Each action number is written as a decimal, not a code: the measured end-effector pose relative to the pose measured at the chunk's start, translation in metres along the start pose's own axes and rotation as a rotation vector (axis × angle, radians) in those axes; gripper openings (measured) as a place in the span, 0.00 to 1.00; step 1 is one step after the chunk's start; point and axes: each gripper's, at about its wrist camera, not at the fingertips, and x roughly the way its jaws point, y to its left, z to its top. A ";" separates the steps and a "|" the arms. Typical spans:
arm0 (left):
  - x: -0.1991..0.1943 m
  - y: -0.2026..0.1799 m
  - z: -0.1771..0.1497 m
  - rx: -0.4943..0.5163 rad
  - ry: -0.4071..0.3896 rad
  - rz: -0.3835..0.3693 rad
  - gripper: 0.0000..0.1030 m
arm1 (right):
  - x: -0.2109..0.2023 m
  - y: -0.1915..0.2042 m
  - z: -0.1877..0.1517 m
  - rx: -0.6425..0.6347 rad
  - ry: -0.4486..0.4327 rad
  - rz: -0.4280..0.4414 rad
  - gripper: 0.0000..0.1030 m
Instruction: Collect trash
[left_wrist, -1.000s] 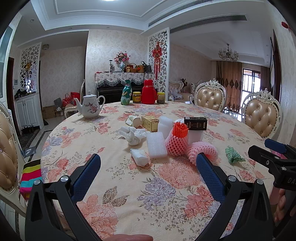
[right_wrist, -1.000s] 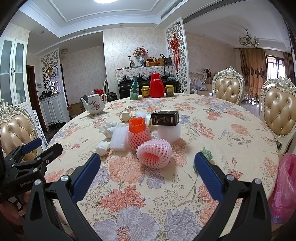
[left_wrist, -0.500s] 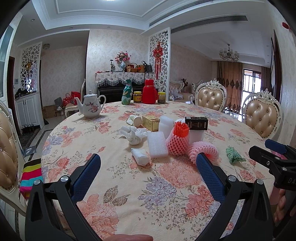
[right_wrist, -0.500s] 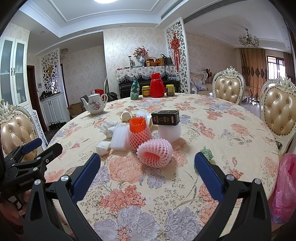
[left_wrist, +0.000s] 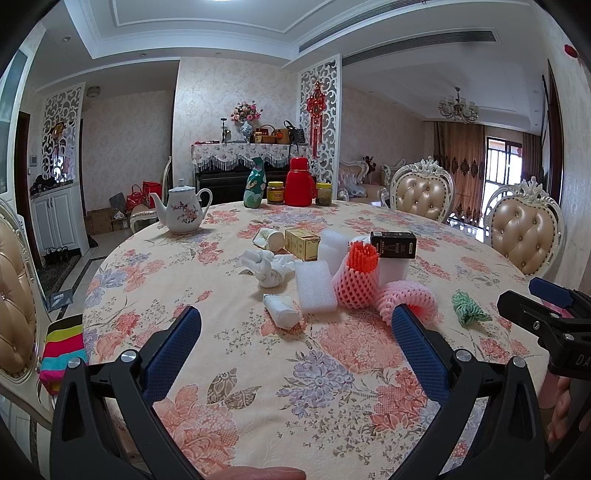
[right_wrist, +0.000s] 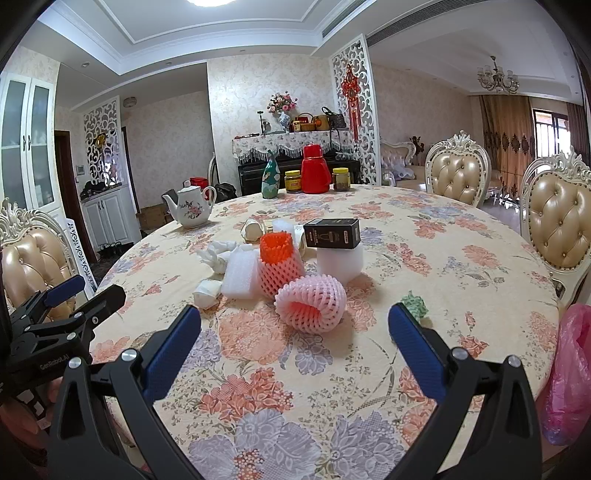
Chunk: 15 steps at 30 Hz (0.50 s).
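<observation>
Two grippers hang above the near edge of the round table (left_wrist: 258, 406), both spread wide with nothing between their blue pads. Ahead of the left gripper (left_wrist: 295, 332), slightly toward its right finger, lies a small crumpled white wrapper (left_wrist: 281, 305), and just beyond it a flat white foam sheet (left_wrist: 316, 287). Farther ahead sits a knotted white tissue wad (left_wrist: 269, 269). Near the tip of its right finger lies the pink foam fruit net (left_wrist: 408, 297), with the upright orange-lined foam net (left_wrist: 356, 275) just behind that.

From the right gripper (right_wrist: 294, 319), the pink foam fruit net (right_wrist: 311, 303) lies straight ahead, close to the midline between the fingers and on its side. A crumpled green wrapper (right_wrist: 415, 304) sits just past the right fingertip. A black carton (right_wrist: 332, 233) rests on a white foam block (right_wrist: 340, 264) farther ahead. A pink plastic bag (right_wrist: 569, 373) hangs off the table edge to the right gripper's right.
</observation>
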 end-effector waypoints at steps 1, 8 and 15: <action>0.000 0.000 0.000 0.000 0.000 0.000 0.94 | 0.000 0.001 0.000 0.000 0.001 0.001 0.96; 0.004 0.003 -0.003 -0.012 0.008 -0.003 0.94 | 0.003 0.001 -0.005 -0.004 0.011 0.005 0.96; 0.027 0.010 -0.007 -0.018 0.040 0.012 0.94 | 0.026 -0.008 -0.011 0.016 0.057 -0.025 0.96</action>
